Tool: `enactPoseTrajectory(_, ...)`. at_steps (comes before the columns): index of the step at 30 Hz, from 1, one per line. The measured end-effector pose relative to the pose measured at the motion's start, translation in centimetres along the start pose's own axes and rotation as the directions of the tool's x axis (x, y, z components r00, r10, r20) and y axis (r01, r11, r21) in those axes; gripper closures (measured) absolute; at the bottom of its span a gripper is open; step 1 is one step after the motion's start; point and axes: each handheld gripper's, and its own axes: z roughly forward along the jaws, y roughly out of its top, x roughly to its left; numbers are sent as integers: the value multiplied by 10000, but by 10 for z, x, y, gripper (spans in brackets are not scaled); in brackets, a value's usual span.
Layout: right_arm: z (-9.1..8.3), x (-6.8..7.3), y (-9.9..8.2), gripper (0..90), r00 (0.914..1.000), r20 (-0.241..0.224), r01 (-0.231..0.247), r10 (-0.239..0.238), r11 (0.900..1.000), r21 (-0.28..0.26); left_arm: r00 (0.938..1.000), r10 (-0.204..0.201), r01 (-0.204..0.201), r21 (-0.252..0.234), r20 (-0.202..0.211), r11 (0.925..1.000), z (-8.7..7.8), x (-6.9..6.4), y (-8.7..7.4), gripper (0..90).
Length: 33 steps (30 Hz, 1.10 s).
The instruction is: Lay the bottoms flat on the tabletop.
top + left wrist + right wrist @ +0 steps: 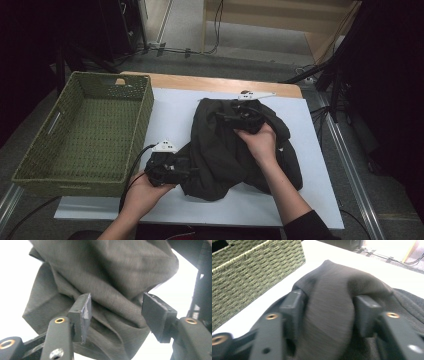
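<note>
A dark grey garment [220, 150] lies crumpled on the white table cover [170, 112]. My left gripper [192, 170] lies at its near-left edge, pointing right into the cloth. In the left gripper view the garment [112, 277] sags between the parted jaws of the left gripper [116, 312], which is open. My right gripper [225, 118] rests on top of the far part of the pile, held by a hand. In the right gripper view a bulging fold [329, 302] sits between the spread jaws of the right gripper [328, 312], also open.
A green woven basket [137, 135] stands on the left of the table, close to the garment; its wall [249, 272] appears in the right gripper view. Beyond the cover is a wooden table edge [215, 84]; cables and stands cross the floor behind.
</note>
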Motion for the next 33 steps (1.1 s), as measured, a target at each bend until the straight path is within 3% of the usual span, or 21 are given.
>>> enactPoseTrajectory(2, -4, 1, 1, 328, 9997, -257, -64, 64, 10000, -4, 9998, 81, -81, -34, -179, 10000, 1, 1, 1, 379)
enactPoseTrajectory(9, -25, -8, -8, 333, 9998, -133, -132, 132, 9999, 60, 9991, 12, -25, -315, -428, 9995, 7, 7, 11, 274)
enactPoseTrajectory(12, -30, -12, -18, 355, 9999, -142, -61, 65, 9997, 249, 9970, 57, -84, -343, -776, 9994, 11, 10, 18, 227)
enactPoseTrajectory(14, -34, -15, -25, 369, 9999, -20, 114, -114, 9995, 303, 9973, -22, -10, -423, -740, 9991, 13, 13, 22, 227)
enactPoseTrajectory(18, -42, -26, -39, 386, 9998, 111, -151, 148, 9994, 302, 9981, -84, 63, -336, -613, 9994, 17, 18, 29, 228)
enactPoseTrajectory(24, -53, -40, -55, 397, 9985, 363, -420, 411, 9988, 244, 9960, 83, -98, -166, -887, 9998, 22, 23, 40, 229)
enactPoseTrajectory(33, -67, -58, -78, 397, 9952, 710, -703, 669, 9965, 463, 9965, -136, 108, -342, -821, 9994, 25, 37, 59, 230)
